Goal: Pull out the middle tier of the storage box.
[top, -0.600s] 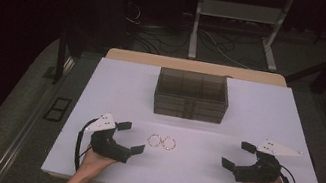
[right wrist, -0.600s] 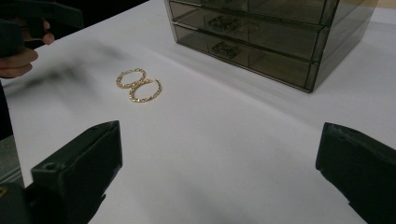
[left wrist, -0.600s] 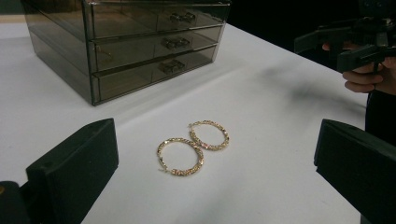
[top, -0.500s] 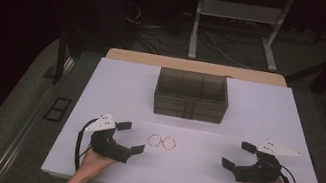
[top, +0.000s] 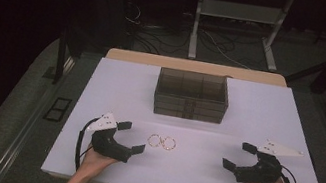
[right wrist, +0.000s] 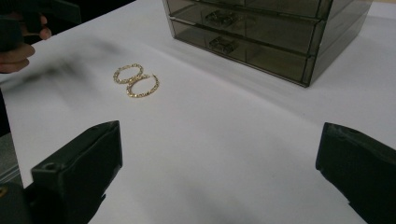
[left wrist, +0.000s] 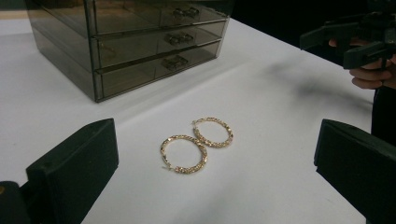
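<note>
Nothing has shifted since the earlier frame: both hands rest at the table's [top: 116, 83] near edge, the left gripper [top: 131, 138] and the right gripper [top: 236, 156] each spread wide and empty. Two thin gold hoop earrings [left wrist: 196, 144] with a twisted, glittery surface lie flat and touching, just ahead of the left gripper's jaws, well apart from the right gripper. One smoky three-drawer box [top: 191, 95] stands beyond them.

Bare table [top: 244, 136] around earrings [top: 162, 142], drawer box [top: 191, 95] behind (probably well apart)
</note>
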The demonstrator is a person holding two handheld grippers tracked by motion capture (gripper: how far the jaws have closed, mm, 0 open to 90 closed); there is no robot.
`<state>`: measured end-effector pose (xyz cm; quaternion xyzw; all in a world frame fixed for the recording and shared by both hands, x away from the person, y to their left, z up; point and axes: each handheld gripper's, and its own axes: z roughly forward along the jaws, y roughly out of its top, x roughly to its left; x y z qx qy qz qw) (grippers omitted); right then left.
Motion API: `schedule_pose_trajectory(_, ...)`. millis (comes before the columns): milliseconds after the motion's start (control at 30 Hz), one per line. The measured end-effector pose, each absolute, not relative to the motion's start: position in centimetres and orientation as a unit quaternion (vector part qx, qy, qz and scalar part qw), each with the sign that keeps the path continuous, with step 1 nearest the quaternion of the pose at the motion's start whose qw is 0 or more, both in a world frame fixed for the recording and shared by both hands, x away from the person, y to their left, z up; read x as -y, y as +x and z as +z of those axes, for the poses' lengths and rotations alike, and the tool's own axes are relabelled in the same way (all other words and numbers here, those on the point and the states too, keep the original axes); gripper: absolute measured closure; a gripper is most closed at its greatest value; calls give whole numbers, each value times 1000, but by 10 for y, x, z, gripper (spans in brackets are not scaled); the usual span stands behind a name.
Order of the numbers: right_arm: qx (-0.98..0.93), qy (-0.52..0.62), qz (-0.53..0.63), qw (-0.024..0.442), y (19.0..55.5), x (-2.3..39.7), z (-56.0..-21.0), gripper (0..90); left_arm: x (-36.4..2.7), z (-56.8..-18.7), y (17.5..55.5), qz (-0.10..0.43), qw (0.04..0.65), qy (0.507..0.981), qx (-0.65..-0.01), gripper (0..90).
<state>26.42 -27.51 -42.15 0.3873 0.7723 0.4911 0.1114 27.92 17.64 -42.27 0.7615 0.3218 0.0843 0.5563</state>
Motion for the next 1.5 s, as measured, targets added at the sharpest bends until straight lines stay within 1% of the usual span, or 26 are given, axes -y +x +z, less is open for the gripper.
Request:
schedule_pose_trajectory(367,-774,389,485,115,263,275,-421,0,-171,-411,277,87,550,768,-316,0)
schedule_pose_trajectory(600,-774,390,486,115,263,275,-421,0,-162,-404,281,69,547,771,-319,0)
schedule_pose_trajectory(1000,-777,387,484,114,263,273,-422,0,-144,-397,295,39,560,757,-335,0)
schedule_pose_trajectory(1267,-780,383,482,113,263,272,-422,0,-132,-396,299,40,549,766,-332,0)
schedule_pose_trajectory(1500,-782,381,480,114,263,272,-422,0,-125,-397,303,37,549,762,-342,0)
